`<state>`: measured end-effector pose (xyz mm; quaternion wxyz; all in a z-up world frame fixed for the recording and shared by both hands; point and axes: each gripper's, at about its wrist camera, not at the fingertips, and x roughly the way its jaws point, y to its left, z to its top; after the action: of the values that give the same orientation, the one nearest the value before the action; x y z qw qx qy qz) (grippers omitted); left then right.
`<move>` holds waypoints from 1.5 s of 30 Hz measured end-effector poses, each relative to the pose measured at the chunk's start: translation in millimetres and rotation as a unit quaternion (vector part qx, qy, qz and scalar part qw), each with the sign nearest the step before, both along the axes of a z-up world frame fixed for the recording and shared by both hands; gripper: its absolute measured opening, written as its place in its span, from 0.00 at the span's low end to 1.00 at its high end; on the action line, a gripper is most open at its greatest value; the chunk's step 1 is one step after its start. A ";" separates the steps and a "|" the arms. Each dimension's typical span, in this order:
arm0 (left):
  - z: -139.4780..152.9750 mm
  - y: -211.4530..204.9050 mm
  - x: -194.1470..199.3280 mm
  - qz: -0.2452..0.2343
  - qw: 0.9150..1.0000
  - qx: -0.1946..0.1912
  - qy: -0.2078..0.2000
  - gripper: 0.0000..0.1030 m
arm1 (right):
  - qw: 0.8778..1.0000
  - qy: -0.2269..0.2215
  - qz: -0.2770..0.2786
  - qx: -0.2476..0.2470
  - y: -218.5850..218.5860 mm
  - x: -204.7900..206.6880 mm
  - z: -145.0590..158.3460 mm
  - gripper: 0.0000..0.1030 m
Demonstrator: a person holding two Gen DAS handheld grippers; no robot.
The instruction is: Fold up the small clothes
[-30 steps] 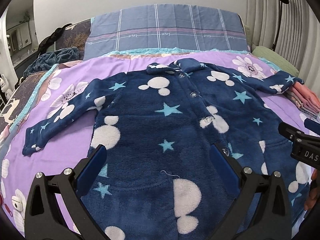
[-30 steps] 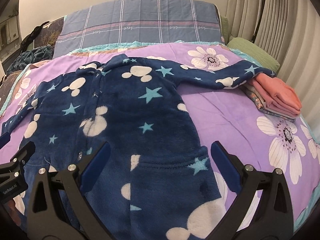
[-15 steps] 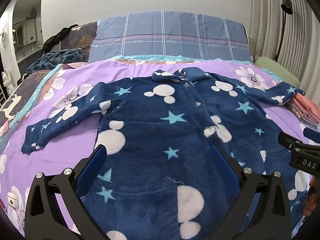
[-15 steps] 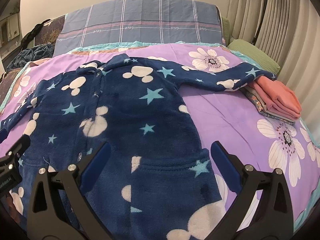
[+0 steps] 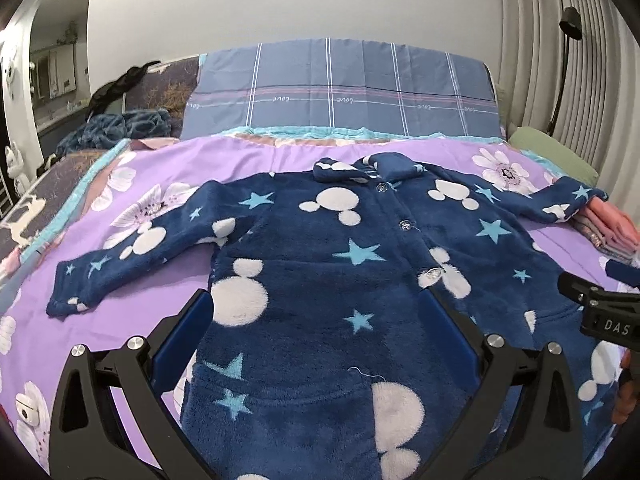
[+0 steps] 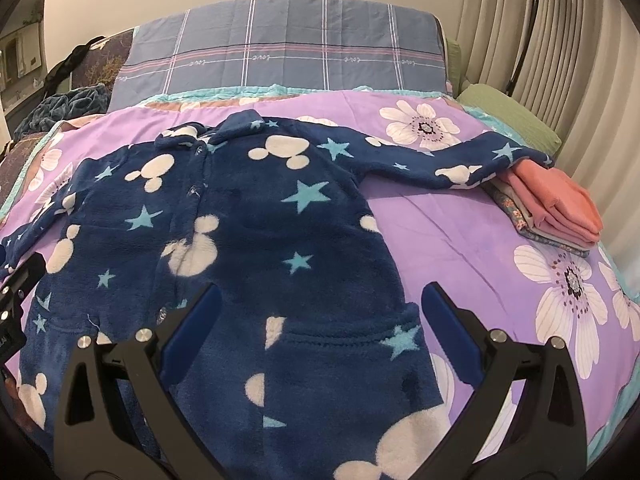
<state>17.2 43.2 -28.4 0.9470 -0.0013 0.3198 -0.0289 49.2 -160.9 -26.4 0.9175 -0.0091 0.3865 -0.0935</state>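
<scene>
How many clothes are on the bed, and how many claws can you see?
Blue fleece robe with stars: 1
Folded clothes in the stack: at least 3, exact number hard to tell
Claws: 2, the left claw and the right claw, both open
Total: at least 6

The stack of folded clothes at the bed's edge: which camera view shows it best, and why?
The right wrist view. There the stack of folded clothes shows whole, its pink top piece and patterned layers distinct, with the blue fleece garment sleeve cuff resting on it. The left wrist view catches only a squeezed sliver at the frame's right edge.
</scene>
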 end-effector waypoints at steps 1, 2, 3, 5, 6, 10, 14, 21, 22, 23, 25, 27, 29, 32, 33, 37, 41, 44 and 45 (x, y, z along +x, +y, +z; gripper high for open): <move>0.0 1.3 1.7 -0.001 1.000 -0.005 0.010 0.99 | 1.000 0.000 0.000 0.001 0.3 0.2 -0.1 0.98; 0.1 2.7 3.5 -0.007 1.000 -0.011 0.021 0.99 | 1.000 0.000 0.001 0.001 0.4 0.6 0.1 0.98; -0.4 2.6 3.2 -0.010 1.000 -0.011 0.024 0.99 | 1.000 0.000 0.001 0.002 0.4 0.8 0.3 0.98; 0.3 2.5 2.2 -0.011 1.000 -0.008 0.022 0.99 | 1.000 0.000 0.003 0.002 1.1 1.2 0.6 0.98; 0.1 2.7 2.2 -0.009 1.000 -0.009 0.023 0.99 | 1.000 0.000 0.003 0.001 1.6 1.3 0.7 0.98; -3.1 3.5 3.9 -0.008 0.999 -0.015 0.033 0.99 | 1.000 0.000 0.005 0.000 2.9 1.5 0.5 0.98; -6.2 3.8 4.2 0.006 0.999 0.000 0.032 0.99 | 1.000 -0.001 0.008 -0.006 4.5 1.0 -0.3 0.98; -7.4 7.9 5.7 0.010 0.999 -0.004 0.033 0.99 | 1.000 0.003 0.009 -0.010 5.7 1.3 -3.3 0.98; -7.4 8.7 5.6 0.011 0.999 -0.004 0.032 0.99 | 1.000 0.004 0.009 -0.009 5.7 1.5 -3.7 0.98; -7.8 9.2 5.6 0.011 0.999 -0.005 0.032 0.99 | 1.000 0.005 0.010 -0.010 6.0 1.7 -4.0 0.98; -9.3 10.8 6.2 0.015 0.999 -0.008 0.031 0.99 | 1.000 0.005 0.012 -0.010 7.2 2.0 -4.6 0.98; -11.4 12.0 7.1 0.020 0.999 -0.010 0.032 0.99 | 1.000 0.003 0.016 -0.008 8.4 1.7 -4.6 0.98; -13.4 13.0 8.4 0.023 0.999 -0.011 0.035 0.99 | 1.000 -0.001 0.021 -0.005 9.5 1.2 -3.6 0.98; -15.8 13.9 9.4 0.023 0.999 -0.013 0.039 0.99 | 1.000 -0.015 0.024 -0.002 10.6 -0.1 0.1 0.98; -15.9 14.1 9.8 0.022 0.999 -0.015 0.039 0.99 | 0.999 -0.021 0.025 -0.005 11.5 -0.1 1.3 0.98; -16.6 14.1 10.4 0.021 0.999 -0.016 0.038 0.99 | 0.999 -0.023 0.033 -0.011 15.2 1.8 1.5 0.98; -16.8 14.0 10.5 0.022 0.999 -0.016 0.039 0.99 | 0.999 -0.016 0.034 -0.007 16.1 4.1 -1.1 0.98; -18.4 19.1 12.0 0.027 0.999 -0.023 0.040 0.99 | 0.999 -0.015 0.034 -0.011 17.0 6.1 -2.7 0.98; -18.9 22.3 12.2 0.032 0.998 -0.027 0.039 0.99 | 0.999 -0.014 0.034 -0.012 17.4 7.3 -3.2 0.98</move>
<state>29.4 65.6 -47.3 0.9339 -0.0385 0.3554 -0.0073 56.5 -143.5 -29.6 0.9252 -0.0324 0.3722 -0.0670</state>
